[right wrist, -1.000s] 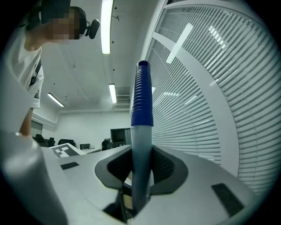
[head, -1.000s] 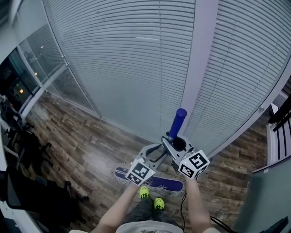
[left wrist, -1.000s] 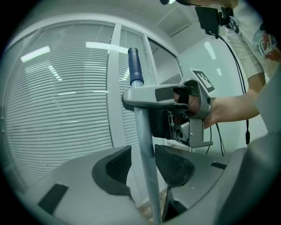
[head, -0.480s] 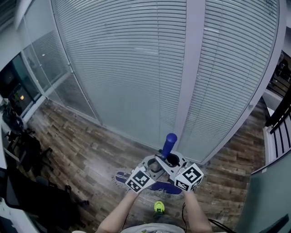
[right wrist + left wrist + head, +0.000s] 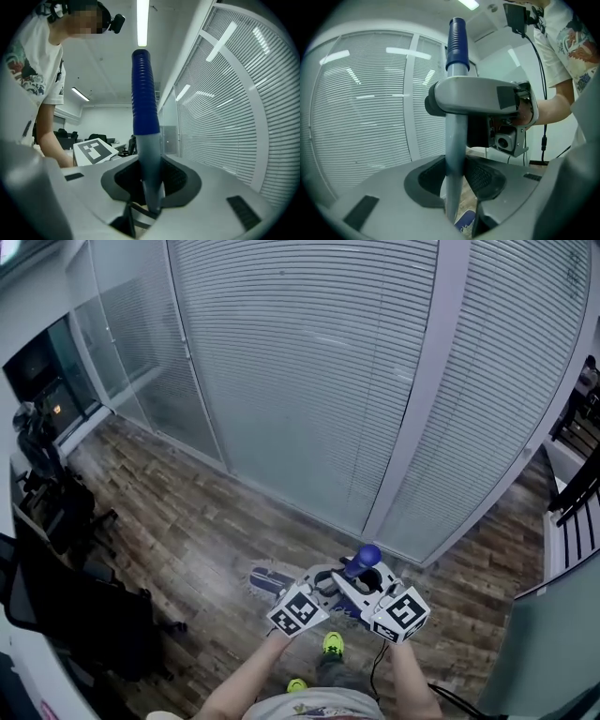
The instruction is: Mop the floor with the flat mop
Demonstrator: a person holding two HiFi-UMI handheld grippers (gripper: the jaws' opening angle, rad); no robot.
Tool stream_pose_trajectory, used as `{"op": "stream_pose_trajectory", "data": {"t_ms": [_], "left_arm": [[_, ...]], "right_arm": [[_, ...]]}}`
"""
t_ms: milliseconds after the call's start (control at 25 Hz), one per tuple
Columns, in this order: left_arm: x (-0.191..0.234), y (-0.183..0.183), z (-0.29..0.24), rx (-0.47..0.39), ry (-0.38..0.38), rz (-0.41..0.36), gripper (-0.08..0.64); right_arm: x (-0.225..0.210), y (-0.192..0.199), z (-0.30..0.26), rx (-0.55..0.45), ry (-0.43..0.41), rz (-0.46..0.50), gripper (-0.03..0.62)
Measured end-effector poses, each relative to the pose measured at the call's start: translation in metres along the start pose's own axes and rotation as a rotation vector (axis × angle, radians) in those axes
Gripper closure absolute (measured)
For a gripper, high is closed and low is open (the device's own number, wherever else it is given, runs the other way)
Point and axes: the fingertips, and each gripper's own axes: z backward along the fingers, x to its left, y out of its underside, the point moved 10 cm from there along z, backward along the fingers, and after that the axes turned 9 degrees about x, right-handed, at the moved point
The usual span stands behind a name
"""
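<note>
The floor [image 5: 187, 521] under me is brown wood plank, running along the foot of a glass wall [image 5: 300, 390] hung with blinds, which meets it in a slanting line. The mop [image 5: 270, 579] lies flat on the planks near that wall, blue with a pale fringe; only its left end shows. My two yellow-green shoes [image 5: 333, 644] stand just behind it, one further back than the other. Black chairs [image 5: 89, 615] stand on the floor at the left, well apart from the mop. The planks between look paler and shiny.
</note>
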Motion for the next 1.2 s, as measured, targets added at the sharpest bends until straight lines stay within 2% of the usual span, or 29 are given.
{"op": "stream_pose_trajectory", "data": {"t_ms": [160, 360, 480, 600, 760, 880, 1000, 1080, 1200], "left_arm": [[-0.047, 0.029, 0.044, -0.019, 0.016, 0.009, 0.434], [-0.104, 0.07, 0.089, -0.096, 0.013, 0.095, 0.434], [-0.131, 0.087, 0.108, -0.084, 0.009, 0.089, 0.434], [-0.16, 0.103, 0.12, -0.064, 0.04, 0.08, 0.434], [-0.185, 0.117, 0.123, -0.087, 0.055, 0.099, 0.43], [-0.192, 0.121, 0.119, -0.09, 0.096, 0.09, 0.423], [-0.192, 0.122, 0.118, -0.084, 0.107, 0.089, 0.422], [-0.19, 0.124, 0.117, -0.064, 0.114, 0.08, 0.422], [-0.195, 0.135, 0.114, -0.008, 0.139, 0.038, 0.422]], "right_arm": [[0.071, 0.012, 0.01, 0.03, -0.035, 0.019, 0.482], [0.148, 0.036, 0.022, 0.026, -0.081, -0.017, 0.466], [0.183, 0.047, 0.027, 0.042, -0.128, 0.002, 0.46], [0.212, 0.061, 0.038, 0.041, -0.178, 0.053, 0.449], [0.233, 0.076, 0.054, 0.075, -0.192, 0.008, 0.442], [0.236, 0.083, 0.061, 0.088, -0.213, 0.021, 0.439], [0.236, 0.086, 0.061, 0.058, -0.212, 0.001, 0.437], [0.238, 0.085, 0.059, 0.058, -0.221, 0.011, 0.437], [0.252, 0.09, 0.058, 0.127, -0.263, 0.067, 0.434]]}}
